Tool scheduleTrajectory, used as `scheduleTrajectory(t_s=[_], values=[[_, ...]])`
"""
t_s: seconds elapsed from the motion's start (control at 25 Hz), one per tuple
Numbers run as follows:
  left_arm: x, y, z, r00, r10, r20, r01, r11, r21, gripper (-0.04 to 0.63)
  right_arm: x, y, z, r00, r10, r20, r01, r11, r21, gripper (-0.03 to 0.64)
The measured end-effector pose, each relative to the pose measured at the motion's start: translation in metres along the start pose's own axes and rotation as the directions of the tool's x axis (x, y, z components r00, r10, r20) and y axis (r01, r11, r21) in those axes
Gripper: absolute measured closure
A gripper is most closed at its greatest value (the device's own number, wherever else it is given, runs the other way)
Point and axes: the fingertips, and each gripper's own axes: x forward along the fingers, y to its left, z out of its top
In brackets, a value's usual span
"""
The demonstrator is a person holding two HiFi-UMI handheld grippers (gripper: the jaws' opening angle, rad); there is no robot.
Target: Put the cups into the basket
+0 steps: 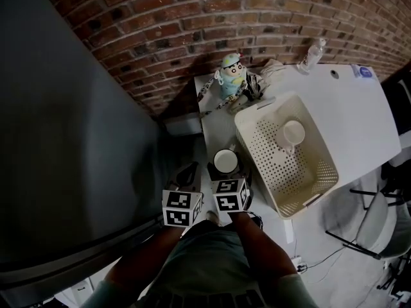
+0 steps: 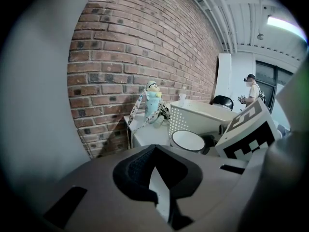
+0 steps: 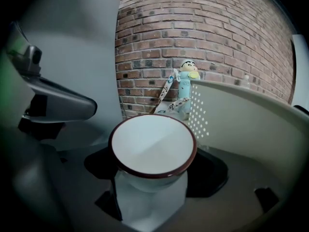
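Note:
A white cup with a dark rim (image 1: 225, 161) stands upright at the table's near corner, just left of the perforated cream basket (image 1: 244, 137). My right gripper (image 1: 226, 169) is shut on this cup (image 3: 152, 146), which fills the space between the jaws in the right gripper view. A second white cup (image 1: 293, 133) lies inside the basket. Left of the held cup, my left gripper (image 1: 188, 173) is shut with nothing in it (image 2: 155, 178). From the left gripper view the held cup (image 2: 188, 140) shows in front of the basket (image 2: 203, 112).
The white table (image 1: 347, 108) stands against a brick wall. At its back are a cartoon doll (image 1: 231, 74) with a lanyard and a clear bottle (image 1: 313, 54). A large dark grey panel (image 1: 64, 140) fills the left. A chair (image 1: 379, 217) is at the right. A person (image 2: 251, 88) stands far off.

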Motion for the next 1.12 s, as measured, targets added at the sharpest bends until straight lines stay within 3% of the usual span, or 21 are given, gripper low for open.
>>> scheduleTrajectory(t_s=[0.24,0.52,0.84,1.12], values=[[-0.014,-0.007,0.004,1.000,0.006,0.006,-0.006,0.999,-0.032,0.597,-0.037,0.022,0.022,0.996,0.066,0.054,-0.066,0.998,0.005,0.229],[-0.041,-0.019,0.031,0.997,0.008,0.075,-0.002,0.997,-0.080,0.597,-0.107,0.025,0.060,0.983,0.118,0.142,-0.117,0.993,-0.015,0.229],[-0.056,-0.069,0.061,0.988,-0.038,0.148,0.050,0.996,-0.075,0.597,-0.180,-0.020,0.082,0.975,0.101,0.197,-0.097,0.995,-0.027,0.229],[-0.046,-0.120,0.085,0.980,-0.074,0.183,0.083,0.996,-0.039,0.597,-0.206,-0.078,0.083,0.976,0.118,0.182,-0.102,0.990,-0.099,0.229]])
